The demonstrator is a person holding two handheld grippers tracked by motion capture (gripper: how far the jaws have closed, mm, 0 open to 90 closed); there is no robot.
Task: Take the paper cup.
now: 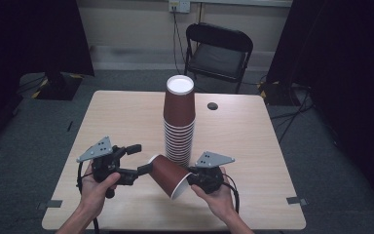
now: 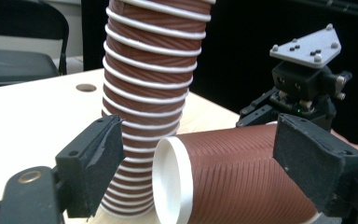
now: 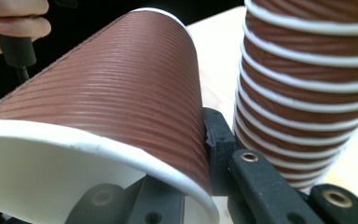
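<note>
Both forearms come in from the bottom of the high view, each hand wrapped around a hand-held gripper. The left hand (image 1: 96, 187) holds the left hand-held gripper (image 1: 137, 158) pointing right, its jaws spread wide apart, one raised and one lower, gripping nothing. The right hand (image 1: 217, 194) holds the right hand-held gripper (image 1: 191, 176) pointing left toward the other; its jaws are clamped on the rim of a cup (image 1: 169, 175), one jaw inside the mouth and one against the outer wall. The two grippers sit close together.
</note>
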